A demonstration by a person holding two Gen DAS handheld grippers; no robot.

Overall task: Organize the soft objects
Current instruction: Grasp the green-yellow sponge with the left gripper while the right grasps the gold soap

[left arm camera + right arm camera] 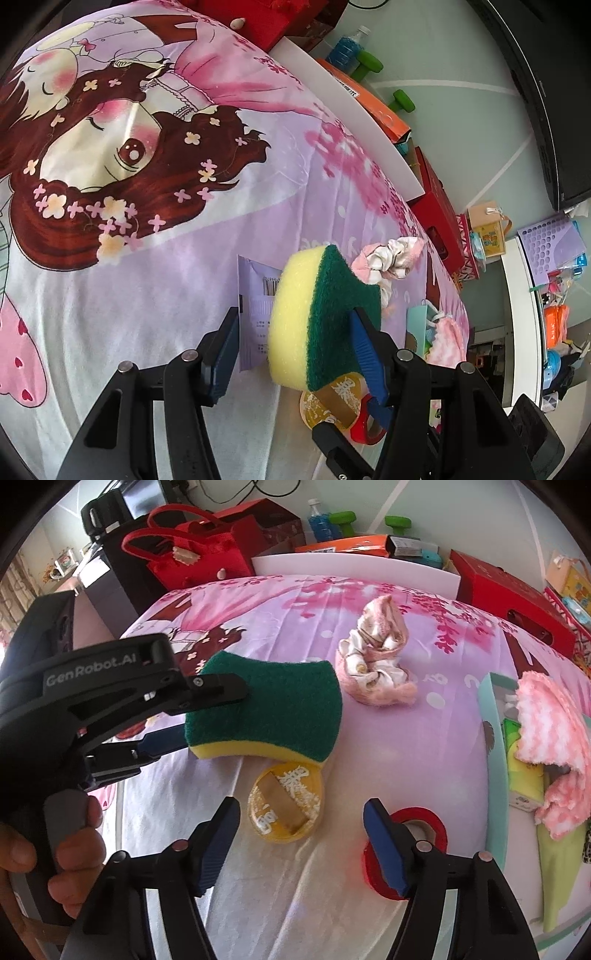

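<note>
A yellow sponge with a green scouring face [325, 317] [269, 709] hangs above the printed cloth between my left gripper's [295, 325] fingers. Its right finger [365, 347] touches the green face, while the left finger stands apart from the sponge. In the right wrist view the left gripper [207, 709] comes in from the left with the sponge. A pink and white scrunchie [391, 258] [376, 664] lies on the cloth beyond. A fluffy pink cloth [447, 339] [554, 731] hangs over a teal box [491, 716]. My right gripper [299, 834] is open and empty, low over the cloth.
A round yellow tin [286, 801] [332, 402] and a red tape roll [410, 849] [365, 424] lie under the grippers. A purple packet [255, 314] stands behind the sponge. Red bags [199, 554], boxes [513, 598], a bottle [319, 520] and green dumbbells [397, 522] lie past the table's far edge.
</note>
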